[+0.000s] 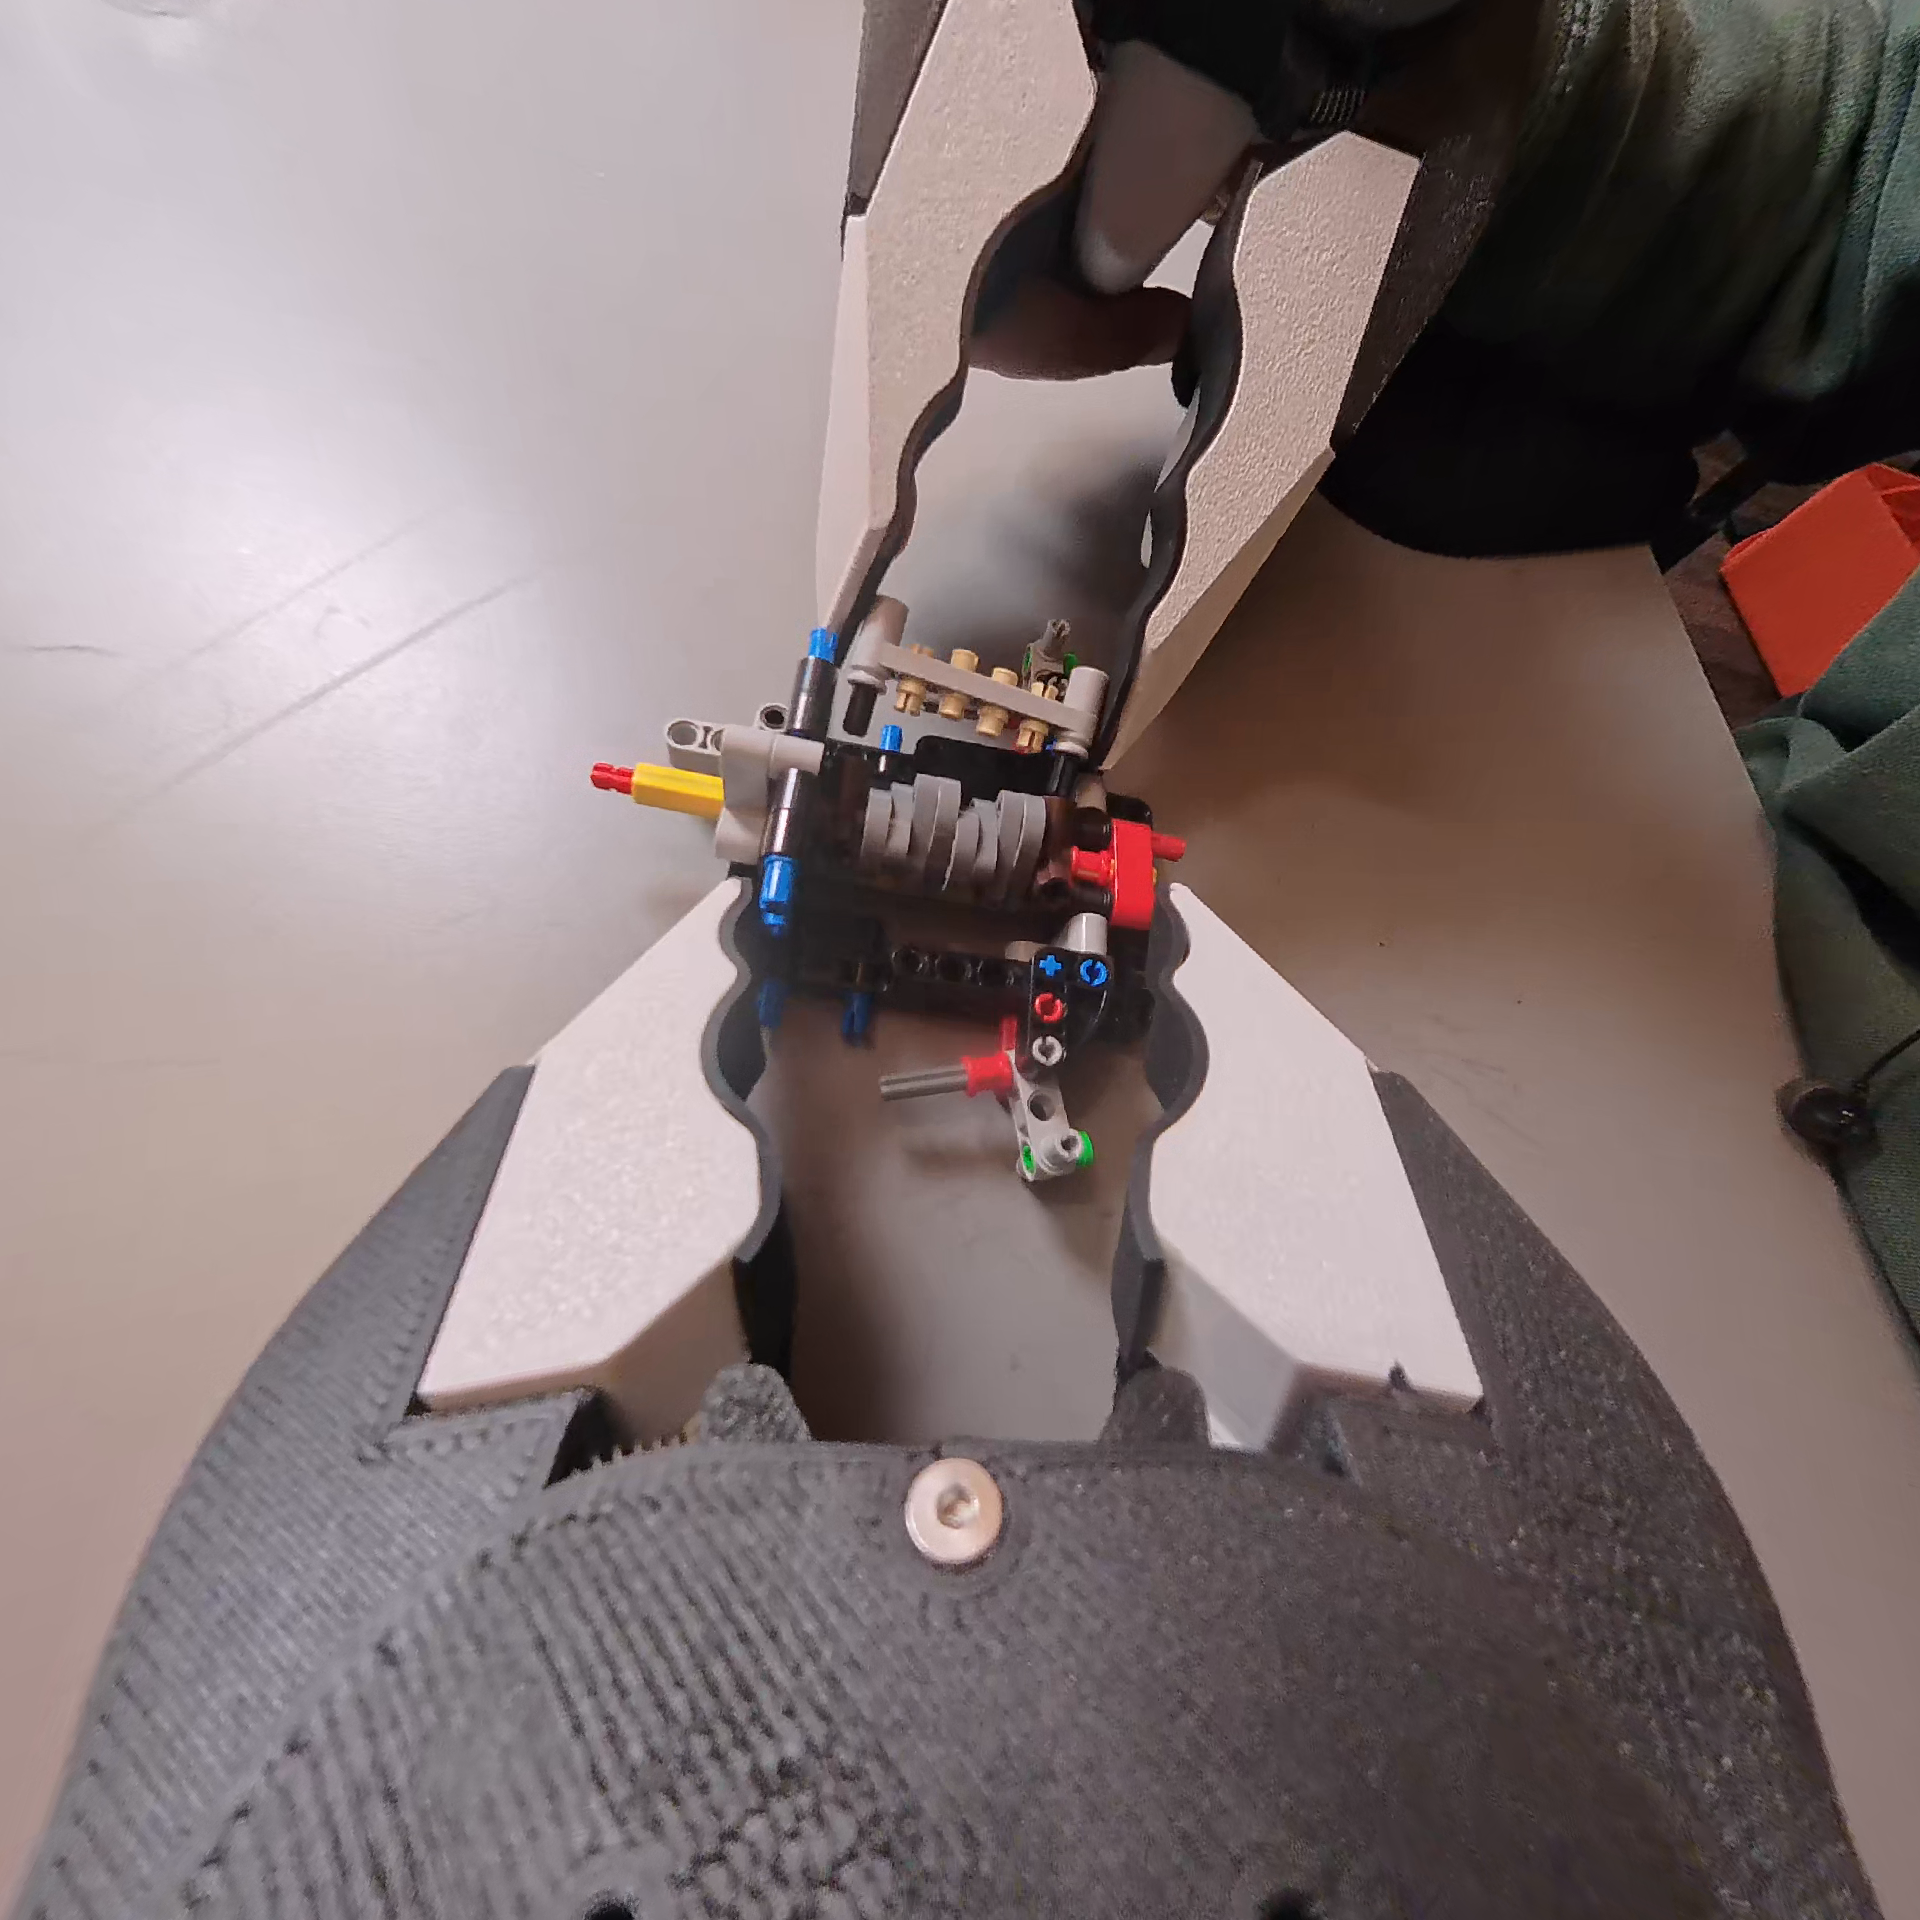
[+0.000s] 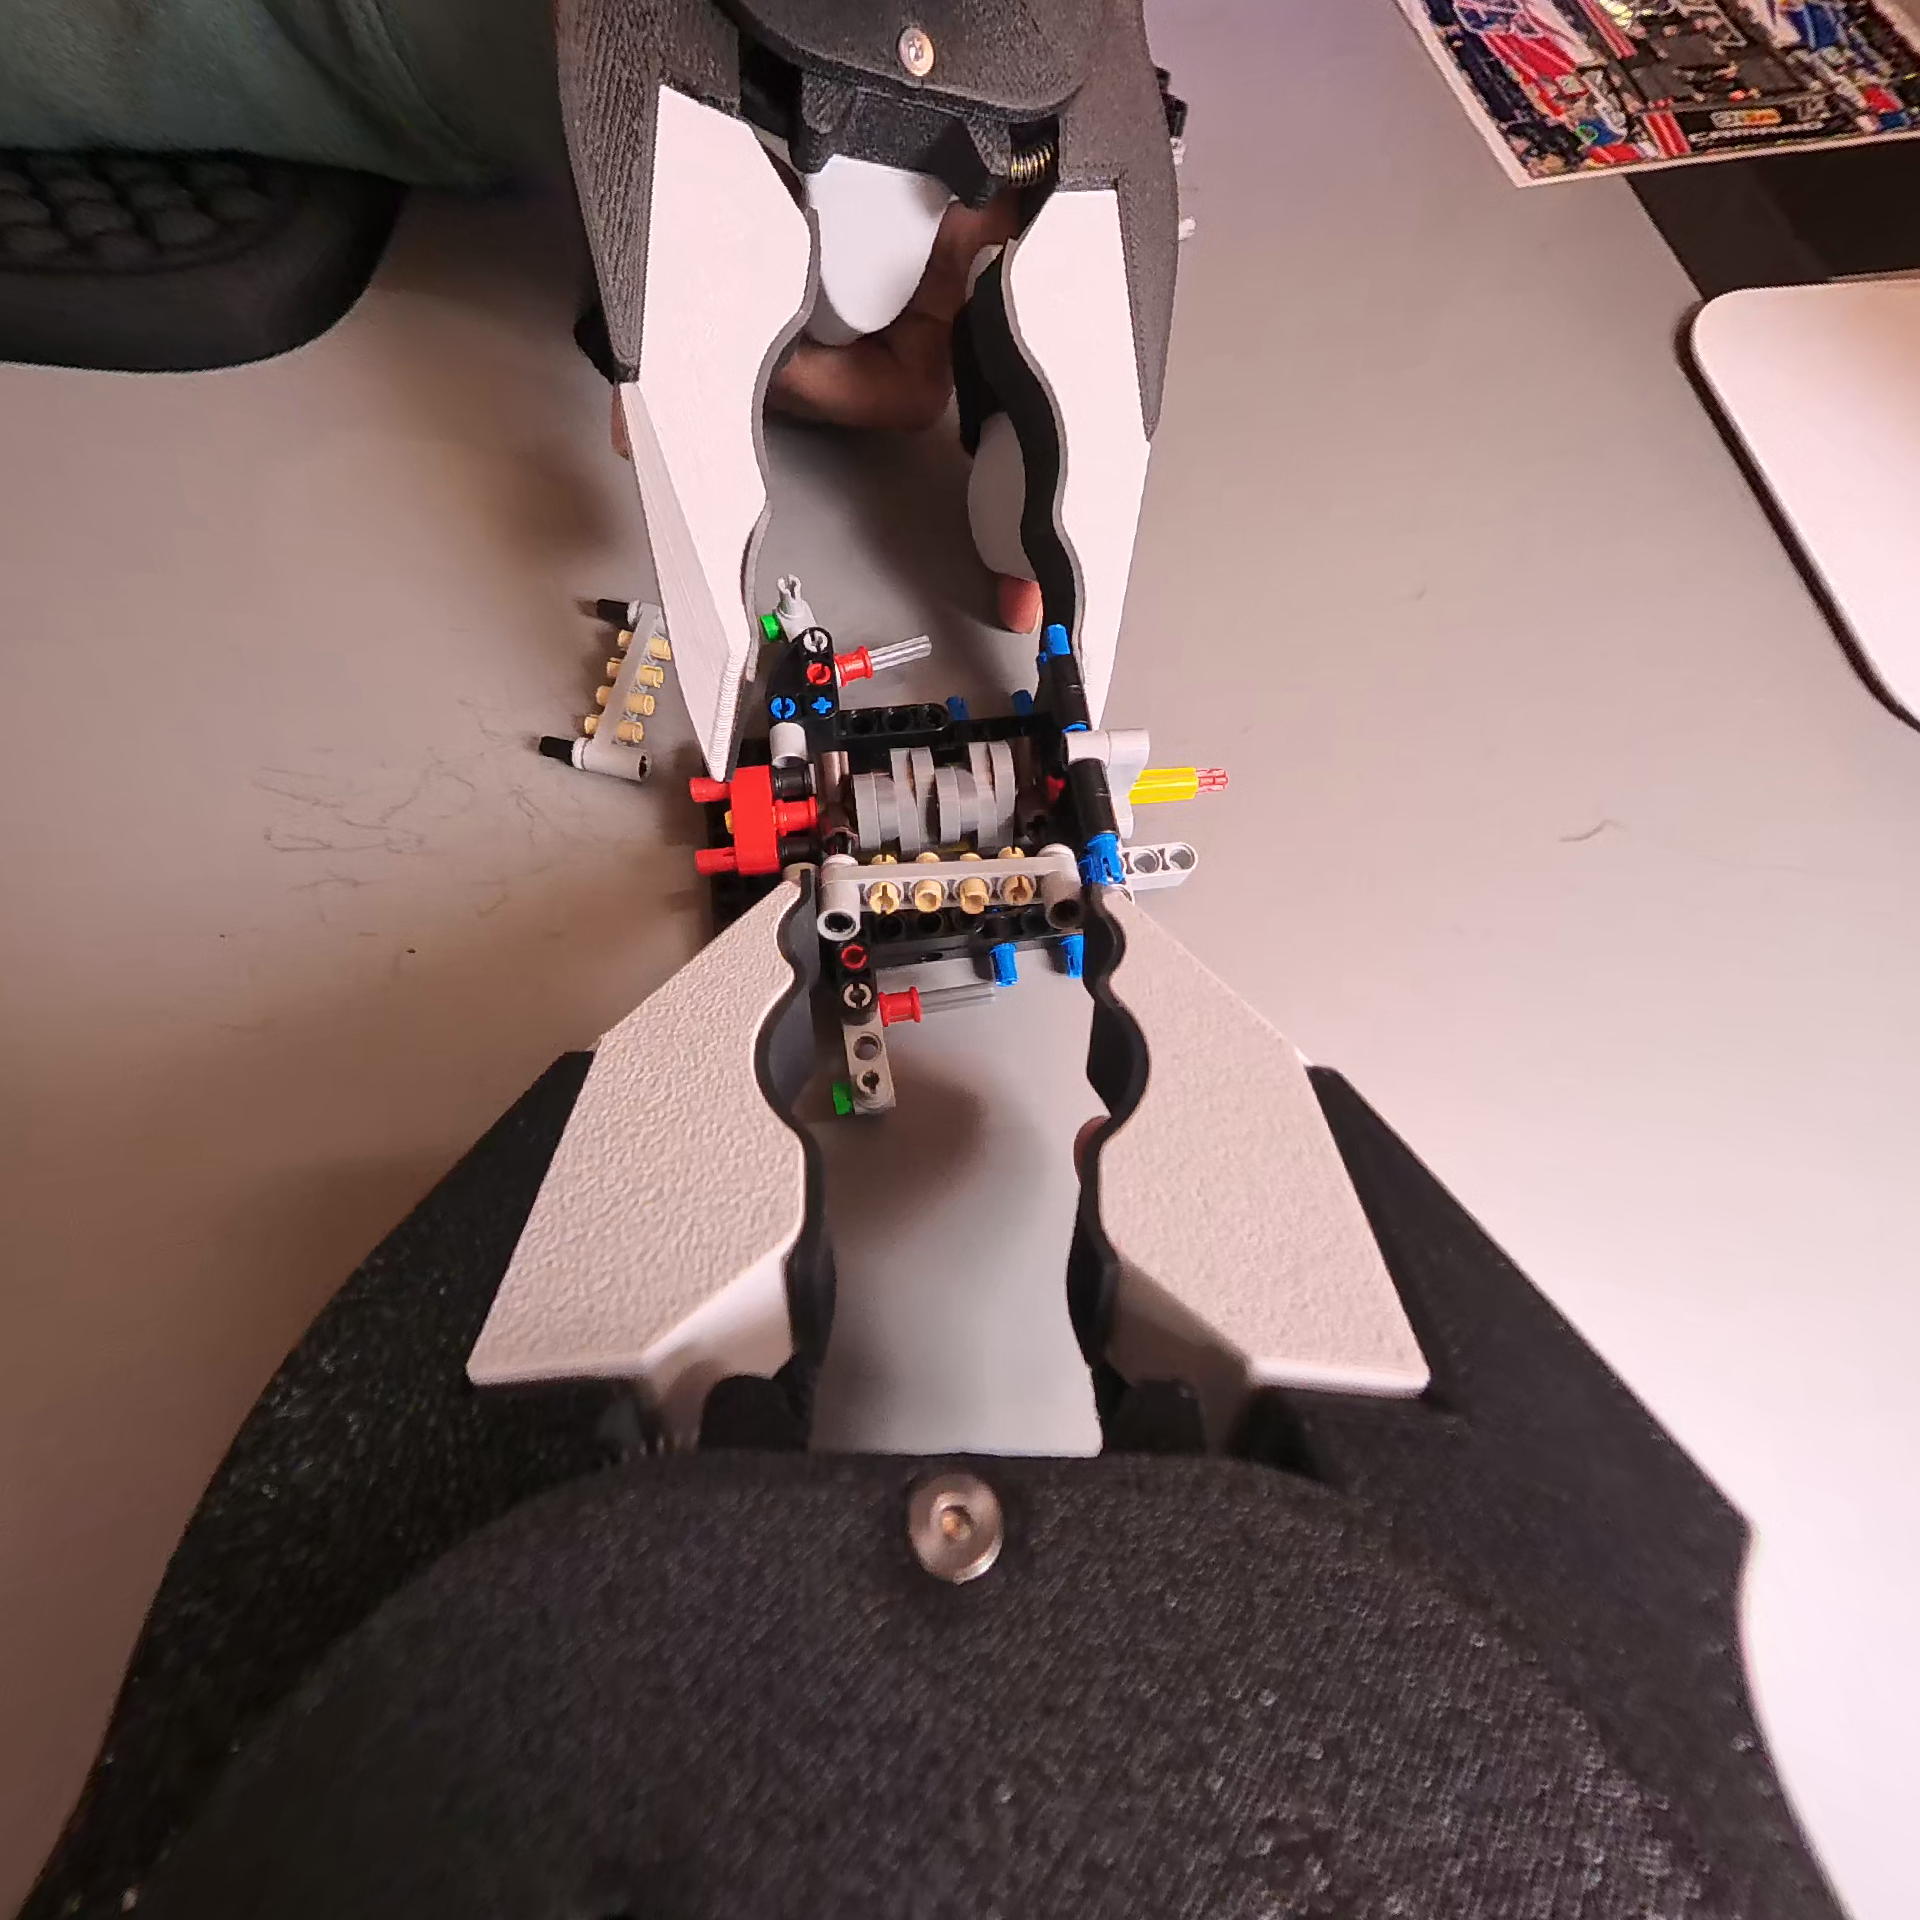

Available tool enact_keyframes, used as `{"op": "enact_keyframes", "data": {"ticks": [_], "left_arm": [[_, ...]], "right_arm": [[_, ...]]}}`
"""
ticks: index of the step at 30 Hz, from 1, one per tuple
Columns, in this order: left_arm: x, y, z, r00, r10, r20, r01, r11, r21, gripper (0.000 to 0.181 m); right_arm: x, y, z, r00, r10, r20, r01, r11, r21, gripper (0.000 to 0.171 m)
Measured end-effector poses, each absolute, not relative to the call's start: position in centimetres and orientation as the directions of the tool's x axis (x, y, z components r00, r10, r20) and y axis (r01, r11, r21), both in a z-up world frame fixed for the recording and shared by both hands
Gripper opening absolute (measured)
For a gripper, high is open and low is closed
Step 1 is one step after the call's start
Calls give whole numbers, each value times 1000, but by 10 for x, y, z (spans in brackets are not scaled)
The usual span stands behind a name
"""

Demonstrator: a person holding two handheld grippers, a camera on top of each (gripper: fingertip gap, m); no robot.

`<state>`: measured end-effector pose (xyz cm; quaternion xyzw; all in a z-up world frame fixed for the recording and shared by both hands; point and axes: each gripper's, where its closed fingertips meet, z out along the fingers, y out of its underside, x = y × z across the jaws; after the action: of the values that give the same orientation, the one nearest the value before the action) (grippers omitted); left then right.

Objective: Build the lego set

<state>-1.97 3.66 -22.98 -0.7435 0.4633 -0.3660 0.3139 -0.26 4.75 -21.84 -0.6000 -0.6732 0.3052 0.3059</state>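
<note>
Since both tools grip it from opposite ends, treat the lego engine block on the grey table as light, rigid, but snap-apart fragile. Left tool clamps the black frame; right tool pinches the tan-pinned grey beam. Best held by the beams, not the pins. Spare beam beyond; printed booklet farthest, text left unread.

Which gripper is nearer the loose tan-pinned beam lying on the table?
Left. The left gripper has one finger right beside the loose beam; the right gripper is farther, on the lego assembly's other side.
</note>
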Motion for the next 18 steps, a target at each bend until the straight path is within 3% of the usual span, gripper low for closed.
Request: {"op": "enact_keyframes", "data": {"ticks": [7,13,18], "left_arm": [[-24,40,-218,318,-925,207,-437,-337,-834,70],[-17,31,-193,294,-956,24,-456,-162,-875,36],[-13,33,-180,301,-923,240,-307,-332,-892,36]], "right_arm": [[-4,44,-215,-97,994,-41,585,24,-811,49],[-4,40,-206,-107,989,-101,535,-28,-844,49],[-3,22,-177,-225,974,0,396,92,-914,49]]}}
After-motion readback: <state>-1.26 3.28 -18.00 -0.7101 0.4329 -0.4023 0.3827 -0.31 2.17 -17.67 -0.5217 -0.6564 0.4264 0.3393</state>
